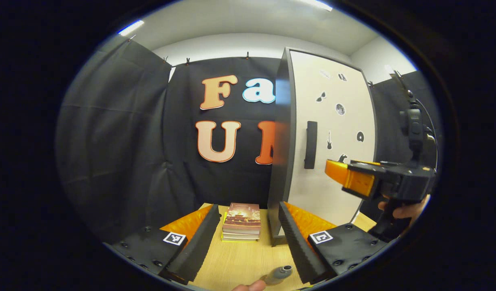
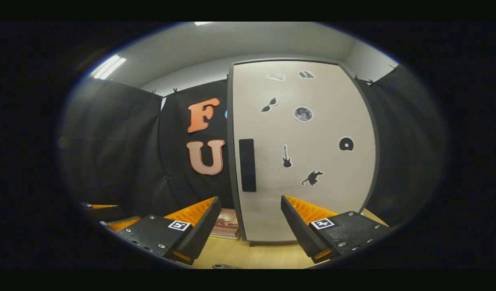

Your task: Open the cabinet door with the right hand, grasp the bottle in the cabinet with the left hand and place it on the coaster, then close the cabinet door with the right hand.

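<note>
- Your left hand-held gripper [image 1: 244, 238] is held low over the wooden bench [image 1: 240, 258] with its two fingers spread wide and nothing between them.
- Beyond those fingers, in the left gripper view, a small stack of books [image 1: 242, 221] lies on the bench, just left of the cabinet's near edge.
- The cabinet [image 1: 281, 141] stands upright on the far part of the bench; its pale cabinet door [image 1: 333, 133] is closed, flush in its dark frame, and carries small dark stickers.
- The door's dark vertical handle [image 1: 310, 144] sits near the door's left edge, about halfway up.
- Your right hand-held gripper [image 1: 341, 171] is up at the right of the left gripper view, near the front of the door and right of the handle, not touching it; your hand [image 1: 405, 210] grips it from below.
- In the right gripper view that gripper [image 2: 250, 220] faces the door squarely, fingers well apart and empty, with the handle [image 2: 247, 165] above the gap between them.
- A grey, tube-shaped thing with an open round end [image 1: 278, 275] lies at the near edge of the bench, with a fingertip just beside it; I cannot tell what it is.
- The bottle is behind the closed door, so you cannot see it.
</note>
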